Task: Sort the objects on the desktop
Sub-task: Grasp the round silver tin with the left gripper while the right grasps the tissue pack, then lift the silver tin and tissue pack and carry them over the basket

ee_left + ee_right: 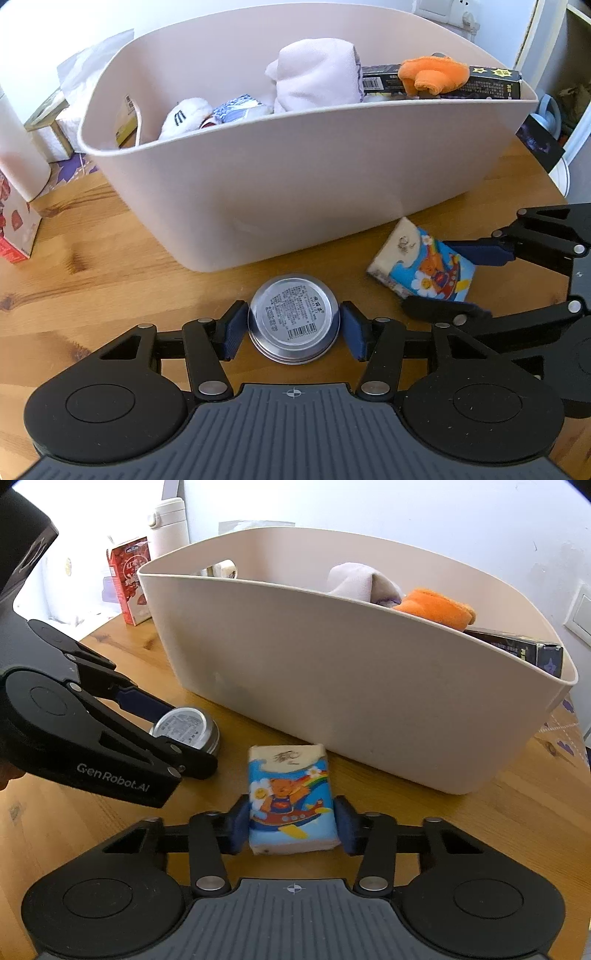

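Both grippers hold things on the worktop (110, 236).
Left gripper (293, 330) clamps the flat tin (293, 317); right gripper (291, 825) clamps the tissue pack (291, 801), long axis pointing ahead.

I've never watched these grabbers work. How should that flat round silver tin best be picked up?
Grip the round tin by its low side wall, coming down from above with one pad on each side. It lies flat on the table, so only its rim gives the left gripper purchase; the jaws already straddle it that way.

The 2 wrist cameras sit low and close over the wooden table (92, 229), angled down, both facing the beige bin (332, 686).
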Demonstrator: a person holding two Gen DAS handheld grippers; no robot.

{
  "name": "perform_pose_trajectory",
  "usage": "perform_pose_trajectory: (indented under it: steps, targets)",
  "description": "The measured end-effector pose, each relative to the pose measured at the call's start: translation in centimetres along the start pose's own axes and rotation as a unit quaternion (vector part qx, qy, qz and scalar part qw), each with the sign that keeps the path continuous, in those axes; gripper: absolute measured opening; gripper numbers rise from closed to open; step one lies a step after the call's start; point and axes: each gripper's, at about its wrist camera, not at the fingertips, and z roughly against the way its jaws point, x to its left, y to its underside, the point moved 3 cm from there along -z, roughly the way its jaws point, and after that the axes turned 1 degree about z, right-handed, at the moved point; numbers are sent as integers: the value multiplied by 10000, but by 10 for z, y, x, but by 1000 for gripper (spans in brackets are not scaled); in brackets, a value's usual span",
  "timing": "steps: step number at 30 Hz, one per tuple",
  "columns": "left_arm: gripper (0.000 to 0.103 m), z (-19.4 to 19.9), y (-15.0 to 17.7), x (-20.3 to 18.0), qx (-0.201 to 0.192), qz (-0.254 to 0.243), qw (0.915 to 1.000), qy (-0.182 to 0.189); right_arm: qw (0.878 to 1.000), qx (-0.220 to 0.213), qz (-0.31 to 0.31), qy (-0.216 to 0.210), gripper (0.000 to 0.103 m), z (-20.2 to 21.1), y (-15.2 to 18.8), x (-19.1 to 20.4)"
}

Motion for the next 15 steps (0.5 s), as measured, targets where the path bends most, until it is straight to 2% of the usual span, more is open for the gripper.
perform_pose_trajectory:
  steps: [4, 8, 13, 15]
  targets:
    - [55, 4, 8, -2, 63, 101, 9999, -61, 10000, 66, -63, 25, 43, 5, 5, 4]
    - [55, 9, 16, 1, 115, 89, 9998, -97, 9986, 191, -489, -9, 43, 14, 9, 3]
    - [55, 20, 25, 6, 80, 64, 9999, -98, 9979, 182, -614, 81, 43, 22, 23, 9]
    - [55, 24, 25, 9, 49, 50, 9999, -94, 9976, 141, -662, 116, 43, 38, 32, 4]
